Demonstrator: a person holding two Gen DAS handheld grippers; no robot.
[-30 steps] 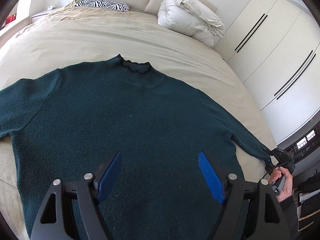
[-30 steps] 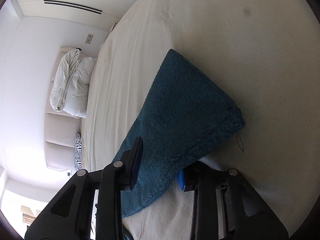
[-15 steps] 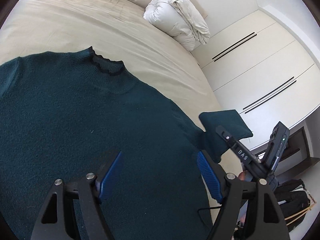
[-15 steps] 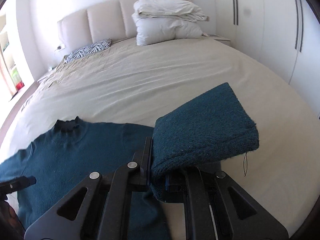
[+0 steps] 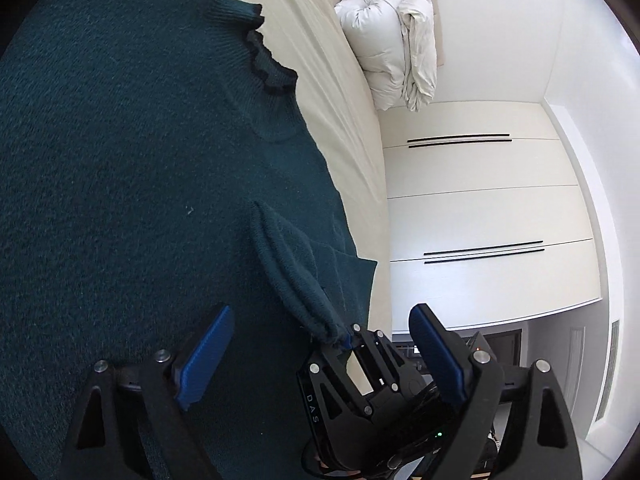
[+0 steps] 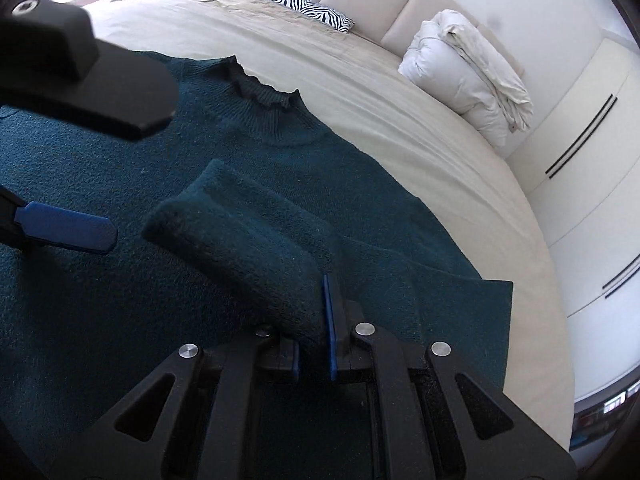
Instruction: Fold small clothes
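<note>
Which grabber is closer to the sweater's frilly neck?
Neither clearly; both are short of the collar. The right gripper pinches the sleeve over the sweater's body; the left gripper, jaws opening, hovers alongside.

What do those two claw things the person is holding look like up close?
Both look alike. The left claw and the right claw have angular black frames with triangular cut-outs, silver round bolts, and flat blue ribbed pads. The right one bears white letters "DAS" and a small green light.

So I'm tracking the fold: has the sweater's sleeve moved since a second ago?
Yes. The sleeve, pinched in the right gripper, has come in from the bare bed onto the sweater.
</note>
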